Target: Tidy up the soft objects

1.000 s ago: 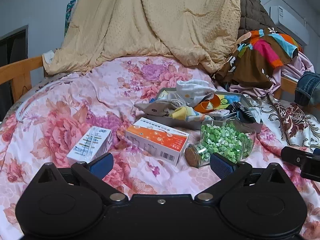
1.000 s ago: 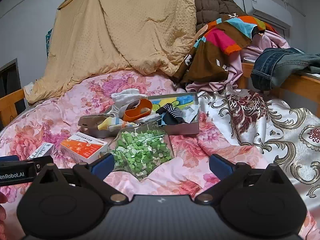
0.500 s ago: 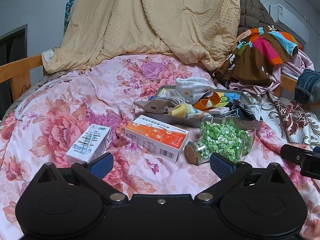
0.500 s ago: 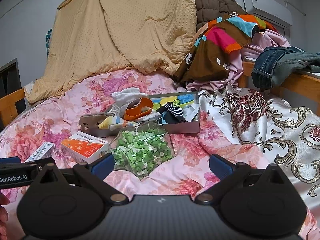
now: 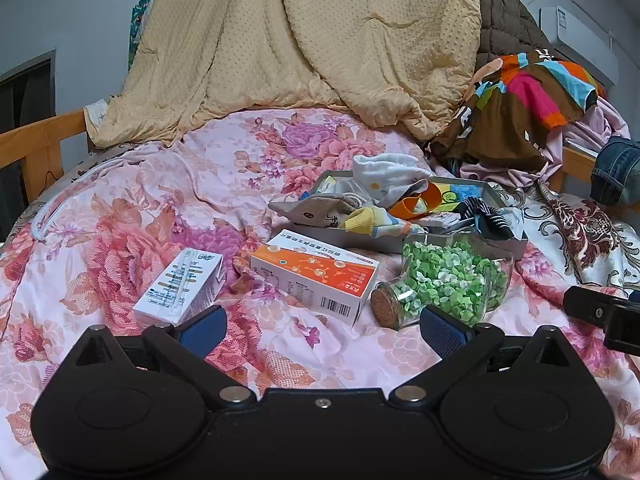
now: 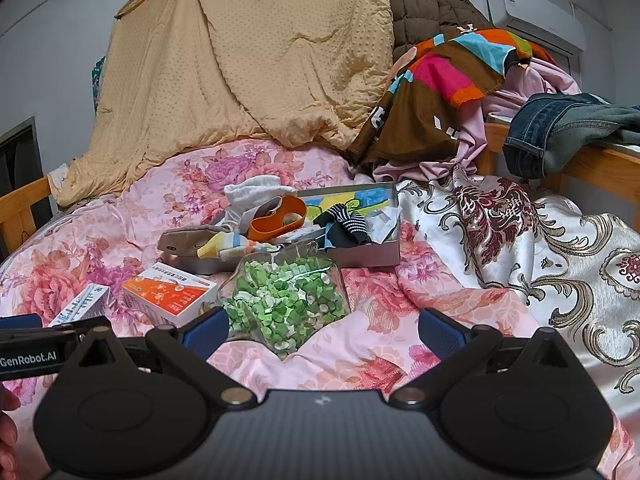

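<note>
A grey shallow box (image 5: 514,246) (image 6: 372,255) lies mid-bed, stuffed with soft things: a white sock (image 5: 384,172) (image 6: 252,194), a grey-brown sock (image 5: 316,212) (image 6: 184,240), a yellow-striped sock (image 5: 370,220) (image 6: 228,248), an orange piece (image 6: 280,218) and a black-and-white striped sock (image 5: 484,216) (image 6: 346,222). In front of it lie a glass jar of green paper stars (image 5: 444,280) (image 6: 284,300), an orange-white carton (image 5: 316,274) (image 6: 170,294) and a small white carton (image 5: 182,284) (image 6: 82,306). My left gripper (image 5: 322,326) and right gripper (image 6: 322,326) hover open and empty, short of these items.
The bed has a pink floral cover (image 5: 160,208) and a white-gold brocade cloth (image 6: 540,248) on the right. A beige blanket (image 5: 304,40) hangs behind. Piled clothes (image 6: 448,80) and jeans (image 6: 560,128) lie on the right wooden rail; another wooden rail (image 5: 36,140) runs on the left.
Both grippers have drawn back slightly and risen; the box, jar and cartons sit a little lower and farther in view. Nothing was grasped or moved.
</note>
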{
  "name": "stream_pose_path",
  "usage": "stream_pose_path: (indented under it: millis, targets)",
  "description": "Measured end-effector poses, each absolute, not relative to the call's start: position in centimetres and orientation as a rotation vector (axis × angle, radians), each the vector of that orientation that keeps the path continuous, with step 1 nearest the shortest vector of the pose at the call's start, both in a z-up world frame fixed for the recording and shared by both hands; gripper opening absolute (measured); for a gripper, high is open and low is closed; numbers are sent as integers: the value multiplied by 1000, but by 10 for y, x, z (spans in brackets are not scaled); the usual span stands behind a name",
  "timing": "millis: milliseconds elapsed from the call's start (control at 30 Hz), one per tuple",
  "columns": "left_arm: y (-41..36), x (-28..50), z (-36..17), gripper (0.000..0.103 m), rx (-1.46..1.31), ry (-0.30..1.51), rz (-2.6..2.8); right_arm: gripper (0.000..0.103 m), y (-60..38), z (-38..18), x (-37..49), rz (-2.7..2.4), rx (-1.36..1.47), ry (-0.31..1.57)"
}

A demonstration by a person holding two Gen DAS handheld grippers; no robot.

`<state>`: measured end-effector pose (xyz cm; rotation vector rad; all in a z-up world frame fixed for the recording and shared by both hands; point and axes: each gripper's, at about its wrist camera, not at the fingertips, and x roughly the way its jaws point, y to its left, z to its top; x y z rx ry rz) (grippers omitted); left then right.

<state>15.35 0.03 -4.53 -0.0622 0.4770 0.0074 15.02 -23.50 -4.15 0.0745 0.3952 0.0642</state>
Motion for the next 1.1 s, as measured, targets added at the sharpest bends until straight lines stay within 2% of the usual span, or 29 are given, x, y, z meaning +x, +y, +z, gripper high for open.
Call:
stream_pose_path:
  millis: [1100]
  targets:
    - [2,152,-44,102,-78,499,31,103,-235,-42,150,63,76,394]
